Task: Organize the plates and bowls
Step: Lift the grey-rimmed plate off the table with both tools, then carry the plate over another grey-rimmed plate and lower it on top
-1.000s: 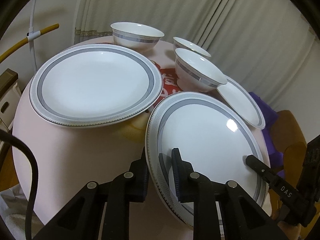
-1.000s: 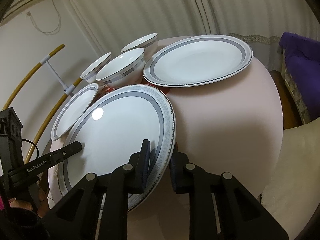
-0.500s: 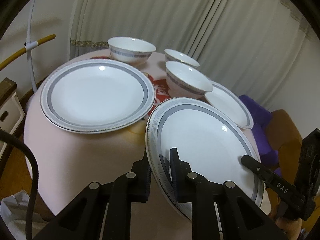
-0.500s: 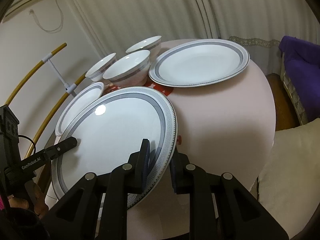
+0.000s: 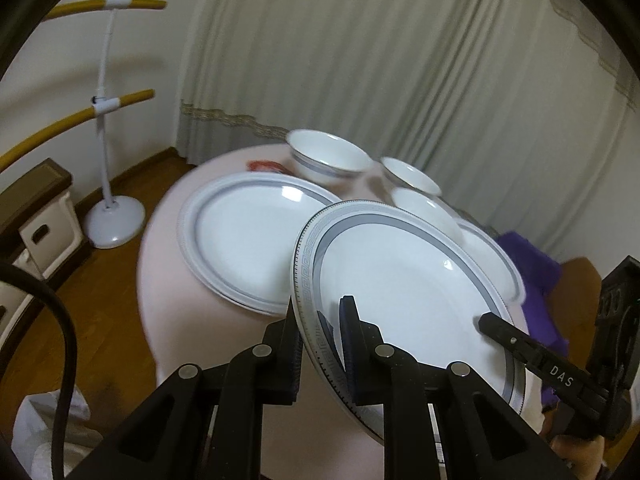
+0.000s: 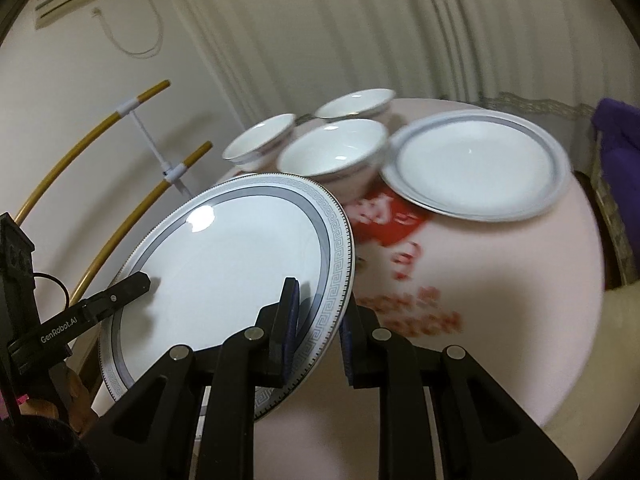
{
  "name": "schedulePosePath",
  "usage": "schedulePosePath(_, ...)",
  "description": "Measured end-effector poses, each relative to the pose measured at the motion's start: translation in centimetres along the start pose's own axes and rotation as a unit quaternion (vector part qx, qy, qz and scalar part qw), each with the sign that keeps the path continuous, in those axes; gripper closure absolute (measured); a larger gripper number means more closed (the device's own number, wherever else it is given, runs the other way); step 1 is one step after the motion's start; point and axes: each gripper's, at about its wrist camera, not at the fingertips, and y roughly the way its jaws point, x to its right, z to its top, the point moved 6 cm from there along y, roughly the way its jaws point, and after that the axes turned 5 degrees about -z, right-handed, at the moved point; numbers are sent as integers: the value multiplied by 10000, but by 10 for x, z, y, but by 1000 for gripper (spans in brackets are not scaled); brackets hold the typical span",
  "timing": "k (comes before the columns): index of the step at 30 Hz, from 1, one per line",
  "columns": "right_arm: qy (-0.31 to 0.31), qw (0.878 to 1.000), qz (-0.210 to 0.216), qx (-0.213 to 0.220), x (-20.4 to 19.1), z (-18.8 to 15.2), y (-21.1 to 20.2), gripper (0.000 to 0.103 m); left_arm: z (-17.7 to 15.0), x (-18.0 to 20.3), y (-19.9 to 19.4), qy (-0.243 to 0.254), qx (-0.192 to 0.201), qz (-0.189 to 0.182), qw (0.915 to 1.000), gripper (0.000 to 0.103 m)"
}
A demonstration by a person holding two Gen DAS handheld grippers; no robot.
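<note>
Gripping one large grey-banded plate (image 5: 404,292) from opposite sides, both grippers clamp its rim, and the plate hangs tilted above the pink counter (image 5: 224,344). In the left wrist view the left gripper (image 5: 320,344) has its fingers (image 5: 349,336) narrowed onto the plate's near-left rim, one pad under, one on top. Across the plate the right gripper's fingertip, lettered "DAS", rests on the far rim. In the right wrist view the right gripper (image 6: 318,324) pinches the plate's right rim likewise, and the other gripper's finger reads "GenRobot.AI". A second large plate (image 6: 476,164) lies flat on the counter beyond, near three bowls (image 6: 334,154); red writing on the counter is too blurred to read. Both grippers point downward at a slant
</note>
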Motion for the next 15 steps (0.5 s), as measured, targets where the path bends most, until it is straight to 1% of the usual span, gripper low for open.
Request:
schedulePosePath(5, -248, 9995, 201, -81, -30, 13, 23, 84, 7, -26, -6, -107, 94, 265, 9995, 89)
schedulePosePath(10, -463, 9986, 198, -171, -49, 22, 48, 84, 11, -40, 3, -263, 55, 398, 9988, 89)
schedulePosePath(15, -597, 9978, 147, -260, -58, 31, 74, 83, 21, -49, 18, -348, 38, 462, 9983, 88)
